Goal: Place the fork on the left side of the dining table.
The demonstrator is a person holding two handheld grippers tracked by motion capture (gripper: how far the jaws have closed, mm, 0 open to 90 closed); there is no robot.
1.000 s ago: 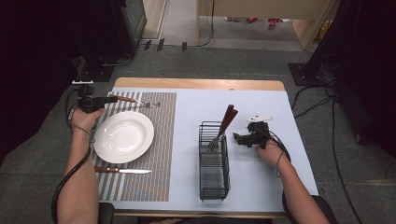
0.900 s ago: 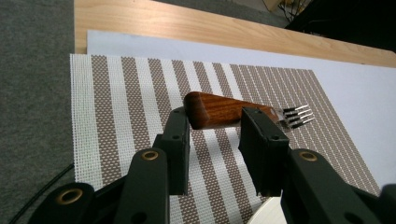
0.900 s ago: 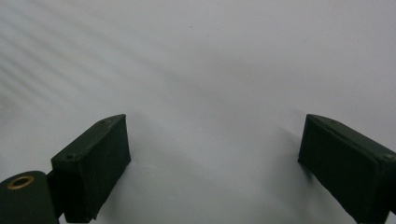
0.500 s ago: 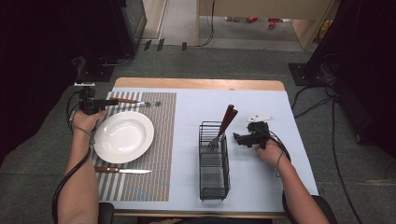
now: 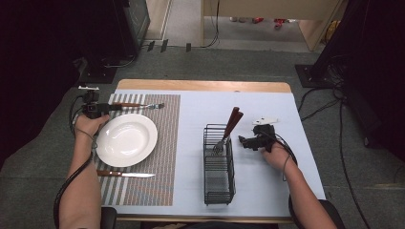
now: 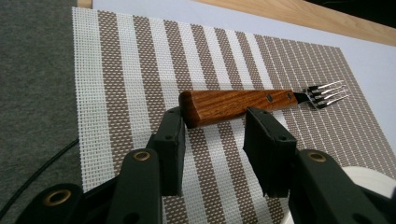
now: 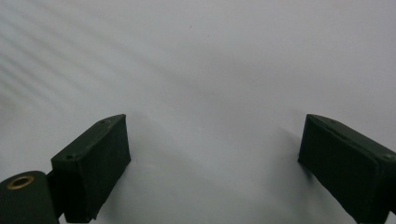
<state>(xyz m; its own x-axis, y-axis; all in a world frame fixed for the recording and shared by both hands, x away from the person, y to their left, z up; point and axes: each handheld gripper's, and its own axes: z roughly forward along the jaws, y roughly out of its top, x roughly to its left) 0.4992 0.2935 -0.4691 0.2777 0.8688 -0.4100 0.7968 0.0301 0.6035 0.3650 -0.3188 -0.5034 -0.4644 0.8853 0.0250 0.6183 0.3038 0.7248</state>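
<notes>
step: fork release | left claw [image 6: 212, 140] has just been spreading, pads off the fork [image 6: 243, 105], which lies on the mat just beyond the plate [image 5: 126, 140] | right claw [image 7: 210, 163] spread, empty | next: you back left claw off straight, without nudging the handle

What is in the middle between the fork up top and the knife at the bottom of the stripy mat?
The white plate sits on the mat between the fork and the knife, as the high view shows.

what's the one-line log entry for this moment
left gripper: just opening, fork on mat between jaws, unpressed | right gripper: open, over table
</notes>
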